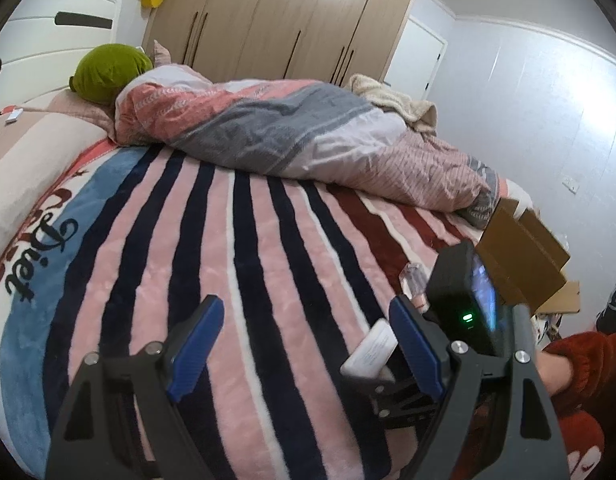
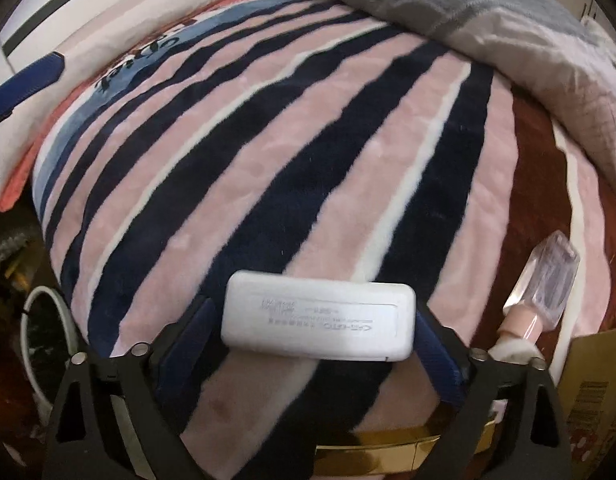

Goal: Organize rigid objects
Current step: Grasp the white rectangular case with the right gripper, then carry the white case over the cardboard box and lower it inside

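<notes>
My right gripper (image 2: pixel 318 320) is shut on a white rectangular case (image 2: pixel 318 316), held crosswise between its blue fingers just above the striped blanket (image 2: pixel 267 160). The same case (image 1: pixel 370 354) shows in the left wrist view, beside the right gripper's black body. My left gripper (image 1: pixel 308 344) is open and empty over the blanket (image 1: pixel 227 240). A clear perfume bottle with a pink neck (image 2: pixel 548 292) lies on the blanket to the right of the case; it peeks out in the left wrist view (image 1: pixel 414 278).
A rumpled pink and grey duvet (image 1: pixel 287 132) and a green plush (image 1: pixel 107 72) lie at the far side of the bed. An open cardboard box (image 1: pixel 528 256) stands at the bed's right edge, also in the right wrist view (image 2: pixel 596 400). Wardrobes stand behind.
</notes>
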{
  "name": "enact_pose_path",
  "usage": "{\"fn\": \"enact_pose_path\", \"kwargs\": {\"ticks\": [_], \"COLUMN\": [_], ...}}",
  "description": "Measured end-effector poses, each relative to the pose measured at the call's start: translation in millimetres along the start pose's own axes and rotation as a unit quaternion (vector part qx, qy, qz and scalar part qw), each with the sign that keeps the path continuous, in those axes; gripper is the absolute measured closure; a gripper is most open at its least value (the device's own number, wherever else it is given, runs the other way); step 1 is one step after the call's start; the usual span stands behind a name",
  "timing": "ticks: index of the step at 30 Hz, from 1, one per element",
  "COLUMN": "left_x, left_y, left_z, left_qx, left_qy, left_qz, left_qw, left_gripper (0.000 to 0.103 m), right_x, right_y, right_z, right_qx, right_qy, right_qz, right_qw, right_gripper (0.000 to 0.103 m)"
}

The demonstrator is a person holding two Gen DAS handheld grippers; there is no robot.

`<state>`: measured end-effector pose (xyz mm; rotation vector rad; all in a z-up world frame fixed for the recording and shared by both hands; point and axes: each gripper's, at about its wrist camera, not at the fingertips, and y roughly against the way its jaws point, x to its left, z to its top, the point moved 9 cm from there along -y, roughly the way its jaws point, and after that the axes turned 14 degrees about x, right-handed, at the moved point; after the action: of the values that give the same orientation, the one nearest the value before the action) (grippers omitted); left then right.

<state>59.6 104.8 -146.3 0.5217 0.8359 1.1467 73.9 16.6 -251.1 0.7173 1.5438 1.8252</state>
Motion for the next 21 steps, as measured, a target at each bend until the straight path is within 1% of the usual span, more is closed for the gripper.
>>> {"fn": "enact_pose_path", "kwargs": {"ticks": [2, 5, 9, 10, 11, 13, 15, 16, 17, 18, 19, 21], "left_x": [1.2, -1.4, -26.6, -38.0, -46.2, -68.7, -92.4, -108.7, -117.7, -129.8, -143.3, -163.2], "left_y": [-9.4, -21.6, -27.6, -27.9, -27.8, -26.3, -19.6, -14.3, -11.3, -8.2, -5.5, -3.2], "left_z": [-4.8, -10.3, -6.8, -3.4, -1.2, 6.0, 14.3, 21.0, 25.9, 31.6, 37.1, 45.9], "left_qx": [0.019, 0.044, 0.059, 0.061, 0.063, 0.070, 0.069, 0.068, 0.066, 0.065, 0.065, 0.064], "left_qy": [0.003, 0.009, -0.002, -0.010, -0.015, -0.031, -0.047, -0.060, -0.065, -0.073, -0.083, -0.101], "left_qz": [-0.010, -0.041, -0.096, -0.112, -0.120, -0.148, -0.180, -0.199, -0.207, -0.216, -0.223, -0.217], "left_qw": [0.9998, 0.9982, 0.9936, 0.9918, 0.9907, 0.9860, 0.9800, 0.9759, 0.9740, 0.9716, 0.9691, 0.9688], "left_gripper": [0.021, 0.021, 0.021, 0.023, 0.027, 0.045, 0.054, 0.061, 0.064, 0.071, 0.075, 0.075], "right_x": [2.4, 13.3, 22.7, 24.8, 26.6, 26.0, 22.7, 20.6, 16.1, 12.4, 5.1, -9.5], "right_y": [5.2, 20.8, 55.7, 67.2, 77.1, 102.0, 127.6, 136.8, 148.8, 157.3, 167.9, 183.1], "right_z": [0.7, 1.6, -2.2, -3.4, -4.1, -6.2, -7.1, -7.7, -10.7, -13.7, -17.9, -24.7], "right_qx": [-0.014, -0.044, -0.082, -0.094, -0.103, -0.128, -0.152, -0.161, -0.173, -0.181, -0.191, -0.206], "right_qy": [0.015, 0.046, 0.074, 0.080, 0.084, 0.086, 0.083, 0.081, 0.079, 0.077, 0.073, 0.063], "right_qz": [-0.010, -0.025, -0.003, 0.001, 0.003, 0.009, 0.009, 0.008, 0.005, 0.000, -0.007, -0.014], "right_qw": [1.000, 0.998, 0.994, 0.992, 0.991, 0.988, 0.985, 0.984, 0.982, 0.980, 0.979, 0.977], "right_gripper": [0.018, 0.018, 0.018, 0.018, 0.018, 0.018, 0.018, 0.018, 0.018, 0.018, 0.018, 0.018]}}
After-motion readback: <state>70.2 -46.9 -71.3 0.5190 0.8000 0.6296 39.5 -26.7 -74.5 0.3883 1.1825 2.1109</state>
